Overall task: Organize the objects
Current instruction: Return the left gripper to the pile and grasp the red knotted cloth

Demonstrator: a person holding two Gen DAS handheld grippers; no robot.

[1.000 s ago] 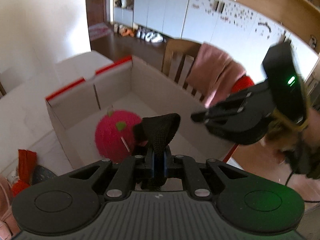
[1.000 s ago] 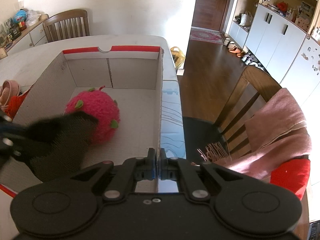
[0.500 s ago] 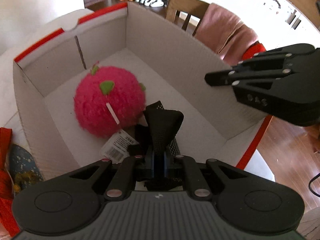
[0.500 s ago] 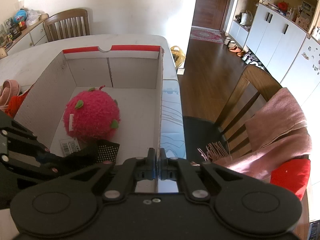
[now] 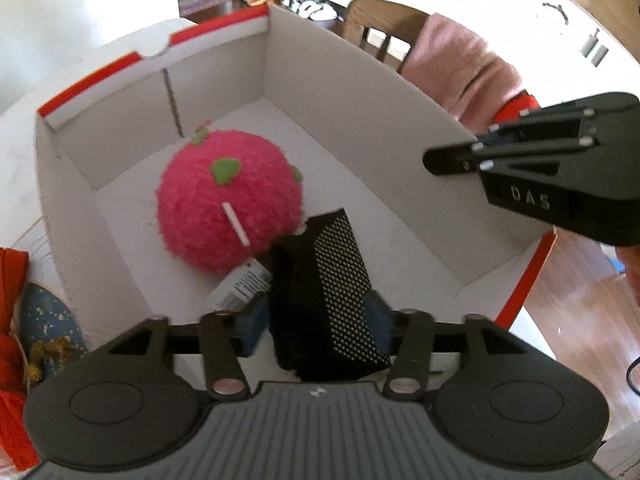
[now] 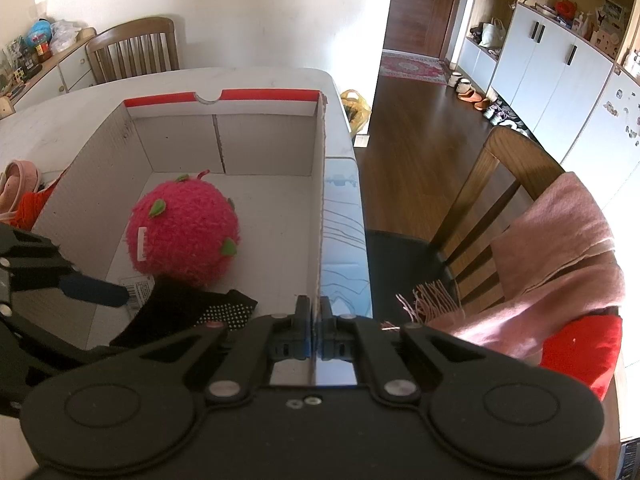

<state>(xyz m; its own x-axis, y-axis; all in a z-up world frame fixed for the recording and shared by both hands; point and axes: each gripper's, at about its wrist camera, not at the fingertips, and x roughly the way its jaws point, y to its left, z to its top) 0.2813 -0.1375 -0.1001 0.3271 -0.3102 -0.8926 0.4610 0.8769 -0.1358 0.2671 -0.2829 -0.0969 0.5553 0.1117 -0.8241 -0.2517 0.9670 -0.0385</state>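
The cardboard box [image 5: 384, 92] fills the centre of the left wrist view and stands on the white surface [image 6: 168, 84], with its red-edged far wall at upper left of the frame. Inside it, the pink plush ball [image 5: 228, 204] sits at mid-frame on the box floor, a printed tag [image 5: 240, 284] at its lower edge. The black dotted sock [image 5: 332, 292] now lies on the box floor just below the ball, touching or nearly touching it. Half a second ago my left tongs [image 5: 316, 320] were clamped on this sock; now they are released, the blue pads spread to either side of the fabric, so I judge the sock deposited and this item organized. The lower end of the sock still lies between the spread pads, so the tongs need to lift straight out to avoid dragging it. My right tongs [image 6: 315, 336] are clenched with nothing between them, held over the near right wall of the box in the lower centre of the right wrist view, as in the earlier frames. Remaining items show only partly: red fabric [image 5: 12, 320] and a blue patterned piece [image 5: 48, 320] at the lower left edge outside the box are cut off and I cannot identify them. The sock's near end is hidden behind the tong body.
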